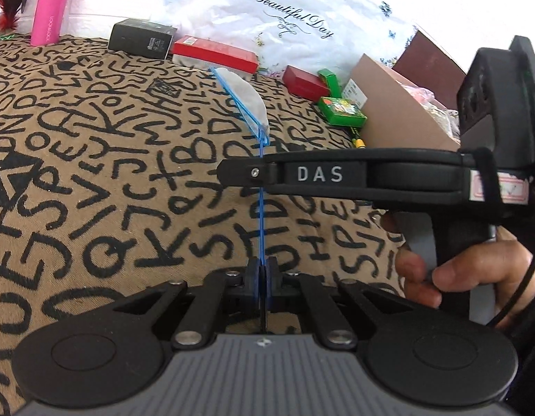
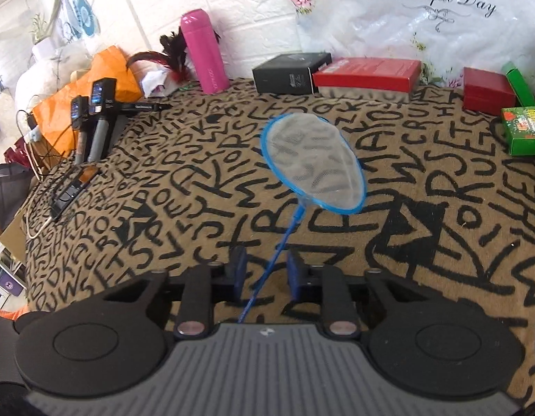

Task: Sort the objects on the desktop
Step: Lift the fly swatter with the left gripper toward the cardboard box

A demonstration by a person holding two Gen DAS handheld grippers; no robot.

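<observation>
From the left wrist view, the left gripper (image 1: 261, 277) has its two blue pads pressed together on the thin blue handle of the small net (image 1: 248, 98). The handle runs straight ahead from the pinch, up the middle of the picture, so the net's long axis lies along the gripper's own line, with the mesh hoop at the far end, seen edge-on above the lettered brown tablecloth (image 1: 111, 180). The right gripper (image 1: 246, 172) comes in sideways from the right and crosses that handle partway up (its hand (image 1: 475, 277) is wrapped round the grip below). From this side I cannot tell whether its fingers are apart.

The right wrist view settles it: the right gripper (image 2: 266, 272) has its pads standing apart, and the blue handle passes slantwise through the gap, touching neither pad as far as I can see. The net (image 2: 312, 163) opens out ahead and a little to the right, hoop face-on, above the cloth (image 2: 423, 208). A pink bottle (image 2: 205, 52), a black box (image 2: 288, 67) and a red box (image 2: 368, 72) sit along the back edge.

The handle is already between the right fingers, so a handover seems to need only a closing there.
</observation>
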